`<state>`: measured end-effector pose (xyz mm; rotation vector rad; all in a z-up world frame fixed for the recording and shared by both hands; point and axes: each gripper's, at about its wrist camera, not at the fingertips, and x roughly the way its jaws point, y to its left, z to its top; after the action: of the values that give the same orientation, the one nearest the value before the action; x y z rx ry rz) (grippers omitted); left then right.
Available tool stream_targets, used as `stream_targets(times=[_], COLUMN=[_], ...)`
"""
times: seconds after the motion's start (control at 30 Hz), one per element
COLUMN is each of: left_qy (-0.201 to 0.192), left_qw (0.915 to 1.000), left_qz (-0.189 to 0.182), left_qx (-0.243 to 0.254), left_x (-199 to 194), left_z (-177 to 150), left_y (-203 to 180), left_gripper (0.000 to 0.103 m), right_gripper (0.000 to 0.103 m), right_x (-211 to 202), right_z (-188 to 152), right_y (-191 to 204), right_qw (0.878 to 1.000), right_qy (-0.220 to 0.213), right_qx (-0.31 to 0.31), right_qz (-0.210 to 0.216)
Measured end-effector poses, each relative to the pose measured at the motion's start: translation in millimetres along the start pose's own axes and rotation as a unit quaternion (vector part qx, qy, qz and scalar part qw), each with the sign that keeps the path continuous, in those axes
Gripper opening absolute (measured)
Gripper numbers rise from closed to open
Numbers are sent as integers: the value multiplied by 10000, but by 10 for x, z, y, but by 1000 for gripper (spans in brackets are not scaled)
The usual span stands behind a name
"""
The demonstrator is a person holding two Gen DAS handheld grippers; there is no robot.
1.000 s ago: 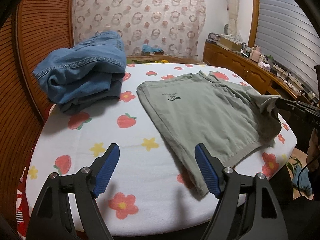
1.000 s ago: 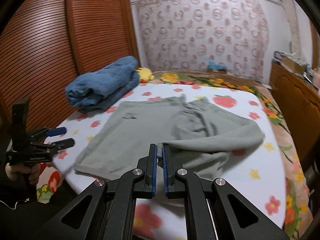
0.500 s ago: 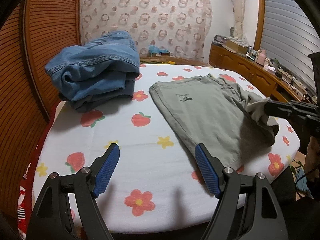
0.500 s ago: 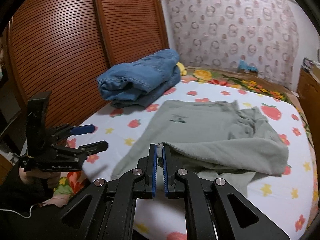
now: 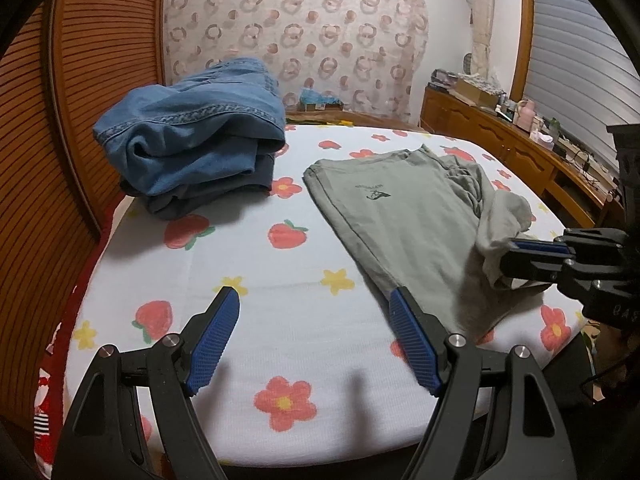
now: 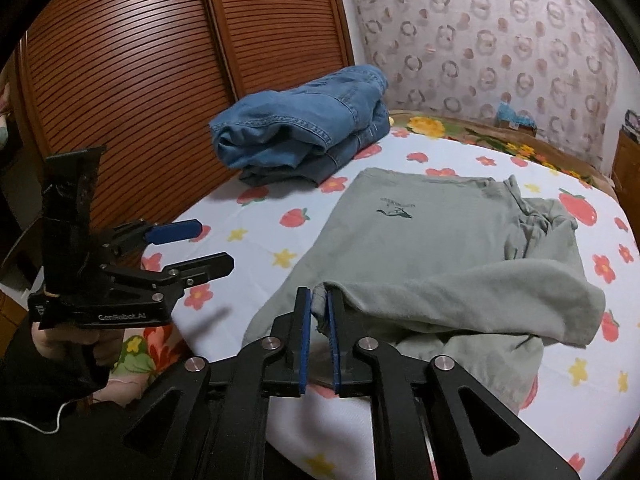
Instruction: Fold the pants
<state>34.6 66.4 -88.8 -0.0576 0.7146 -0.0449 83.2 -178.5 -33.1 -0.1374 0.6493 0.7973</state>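
Releasing: right gripper (image 6: pixel 319 312) jaws have just been opening, grey-green pants (image 6: pixel 420 240) cuff between the pads, grip slackening now that the leg is doubled over the flat part just ahead. Left gripper (image 5: pixel 314 340) hangs wide open and empty over the flower-print bedsheet (image 5: pixel 260 272), pants edge under its right finger. Folded jeans (image 5: pixel 192 140) sit far ahead-left, clear of the fold.

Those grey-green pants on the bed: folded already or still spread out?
Partly folded. One side of the grey-green pants is doubled over the flat rest, its corner still between the right gripper's parting fingers.
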Motion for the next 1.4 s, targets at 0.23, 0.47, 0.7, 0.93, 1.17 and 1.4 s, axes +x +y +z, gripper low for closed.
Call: stream_targets(times=[0.23,0.47,0.7,0.93,1.17,1.4], left_qy=[25,7,-36,1,85,180], left_qw=[9998,9992,9983,9974,9962,9945], left_qz=[-117,-259,-380,-546,-630,-785], left_qx=[154,316,445,468,601,670], left_x=[54,81,108,173,232,272], left_z=[41,115,201,225,197,145], left_y=[-146,-307,-452,-575,-688,-758], left_gripper=[78,78,78,78,78,76], right_gripper=[32,33,40,46,51,51], right_x=[-203,-357,-347,-336,-201,-26], right_z=[-100,-168,-153,-208,-157,-66], right_y=[-84,-173,-400,-653,-874,-926], right_qw=[9997,9970,9906,9831,9772,9762], right_qy=[-121,-277,-287,-183,-76,165], right_qx=[40,246,454,608,751,893], right_qz=[-209,-674,-1257,-1716,-1983,-1970])
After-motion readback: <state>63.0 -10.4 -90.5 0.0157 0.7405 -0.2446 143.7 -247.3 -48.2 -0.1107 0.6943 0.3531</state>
